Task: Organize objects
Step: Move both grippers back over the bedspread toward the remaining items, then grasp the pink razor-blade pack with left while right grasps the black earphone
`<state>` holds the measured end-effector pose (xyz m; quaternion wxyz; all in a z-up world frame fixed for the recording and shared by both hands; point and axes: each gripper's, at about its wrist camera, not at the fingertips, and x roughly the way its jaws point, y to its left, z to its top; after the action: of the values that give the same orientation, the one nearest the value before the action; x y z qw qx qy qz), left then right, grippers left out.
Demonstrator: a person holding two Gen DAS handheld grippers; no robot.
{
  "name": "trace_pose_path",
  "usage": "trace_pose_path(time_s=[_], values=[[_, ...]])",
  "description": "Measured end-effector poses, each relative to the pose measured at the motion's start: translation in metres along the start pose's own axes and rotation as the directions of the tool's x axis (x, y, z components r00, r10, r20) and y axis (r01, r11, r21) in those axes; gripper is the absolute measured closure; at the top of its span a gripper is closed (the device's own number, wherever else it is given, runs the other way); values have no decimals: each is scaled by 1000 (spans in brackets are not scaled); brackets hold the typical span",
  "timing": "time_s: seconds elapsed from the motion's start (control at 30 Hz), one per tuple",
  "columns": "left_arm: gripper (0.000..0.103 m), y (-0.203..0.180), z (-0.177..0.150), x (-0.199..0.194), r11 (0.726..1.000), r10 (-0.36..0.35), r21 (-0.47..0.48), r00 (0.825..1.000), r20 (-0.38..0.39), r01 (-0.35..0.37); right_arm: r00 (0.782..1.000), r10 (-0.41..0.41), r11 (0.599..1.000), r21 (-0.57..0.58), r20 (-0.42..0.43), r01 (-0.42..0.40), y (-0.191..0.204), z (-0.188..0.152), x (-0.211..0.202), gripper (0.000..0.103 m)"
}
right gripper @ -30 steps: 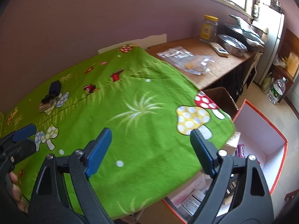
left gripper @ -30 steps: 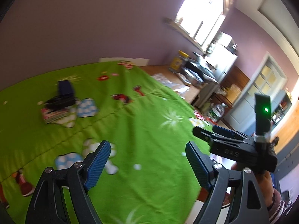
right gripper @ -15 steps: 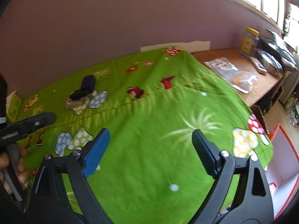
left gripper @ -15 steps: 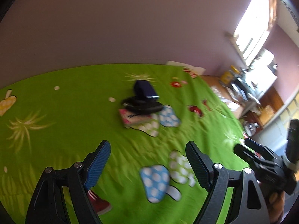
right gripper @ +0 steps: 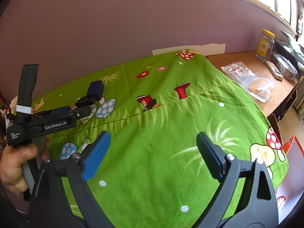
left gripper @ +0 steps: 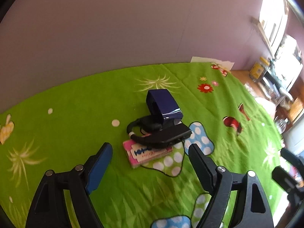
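A small pile lies on the green mushroom-print cloth (left gripper: pixel 76 114): a dark blue box (left gripper: pixel 164 103), a black device with a strap (left gripper: pixel 161 133), and a pink flat packet (left gripper: pixel 146 153) under it. My left gripper (left gripper: pixel 150 155) is open and empty, just short of the pile, its fingertips either side of the pink packet. My right gripper (right gripper: pixel 153 152) is open and empty over the cloth (right gripper: pixel 161 133), well to the right of the pile (right gripper: pixel 91 95). The left gripper's body (right gripper: pixel 47 119) shows at the left of the right wrist view.
A wooden counter (right gripper: pixel 252 70) to the right of the cloth holds a plastic bag (right gripper: pixel 248 79), a yellow-lidded jar (right gripper: pixel 265 41), a remote and metal pans. A red-edged white box (right gripper: pixel 292 161) stands below the cloth's right edge. A purple wall runs behind.
My left gripper has swung left and moved toward the pile, which now lies between its fingertips. My right gripper has turned left, away from the red-edged box. Both stay open.
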<state>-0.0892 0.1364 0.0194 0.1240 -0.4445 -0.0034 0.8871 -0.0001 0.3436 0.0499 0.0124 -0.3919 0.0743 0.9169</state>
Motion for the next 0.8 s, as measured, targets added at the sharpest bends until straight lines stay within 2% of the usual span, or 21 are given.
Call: trace_pose_path(time_s=[0.07, 0.17, 0.57, 0.73, 0.8], values=[[35, -5, -2, 1, 997, 53, 51, 999, 10, -53, 1000, 1, 1000, 6, -3, -1, -2, 1, 2, 10], [49, -1, -2, 0, 997, 51, 61, 999, 17, -52, 1000, 1, 1000, 10, -9, -1, -2, 3, 5, 9], [50, 21, -15, -19, 996, -18, 91, 1000, -25, 20, 999, 40, 998, -57, -20, -41, 39, 16, 16, 9], [50, 28, -27, -30, 988, -59, 136, 997, -52, 66, 998, 53, 993, -99, -45, -58, 64, 20, 26, 8], [50, 28, -32, -36, 981, -113, 152, 991, -67, 122, 996, 66, 991, -113, -55, -72, 74, 20, 29, 8]])
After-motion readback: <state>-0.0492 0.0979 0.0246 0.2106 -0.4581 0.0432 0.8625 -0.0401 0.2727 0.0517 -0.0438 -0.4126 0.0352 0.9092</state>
